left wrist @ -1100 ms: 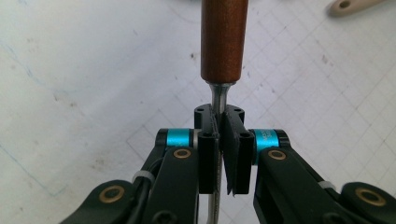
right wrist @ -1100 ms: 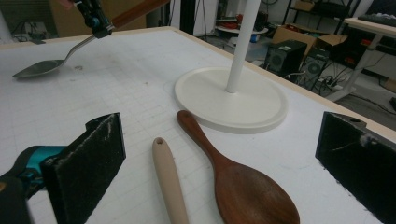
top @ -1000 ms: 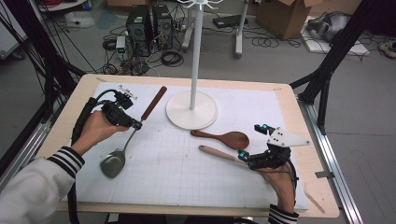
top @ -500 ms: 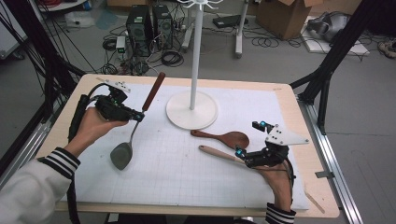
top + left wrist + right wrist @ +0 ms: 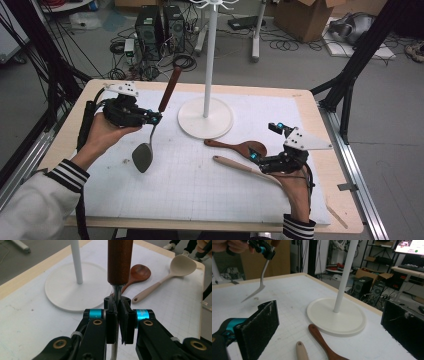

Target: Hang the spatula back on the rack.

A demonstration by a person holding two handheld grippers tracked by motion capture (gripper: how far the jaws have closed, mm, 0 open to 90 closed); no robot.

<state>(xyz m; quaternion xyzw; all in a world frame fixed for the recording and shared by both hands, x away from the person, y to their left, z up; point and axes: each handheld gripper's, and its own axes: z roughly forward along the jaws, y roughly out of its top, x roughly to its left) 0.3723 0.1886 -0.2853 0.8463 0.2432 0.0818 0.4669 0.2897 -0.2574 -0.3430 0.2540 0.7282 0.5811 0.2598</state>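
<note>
Since the earlier frames the left claw (image 5: pixel 156 119) has been lifting the spatula (image 5: pixel 150 135) off the desk (image 5: pixel 320 125) — the blade, which was lying on the white mat (image 5: pixel 175 185) a second ago, is now hanging in the air, and the brown handle is tipping up toward the far edge.

Nearest the person, the right claw (image 5: pixel 256 158) is hovering low over the mat with its jaws standing wide and nothing between them; in the right gripper view the two black pads (image 5: pixel 259 322) are sitting far apart. Just beside it are lying two spoons — a pale spoon (image 5: pixel 240 166) and, touching or nearly touching it, a dark wooden spoon (image 5: pixel 240 147), both flat on the mat.

Farther over, the left claw is clamping narrowly on the spatula's metal neck, right below the wooden handle, as the left gripper view is showing (image 5: pixel 117 293).

Beyond both stands the white stand (image 5: pixel 206 119), its round base resting on the mat and its pole rising upright.
</note>
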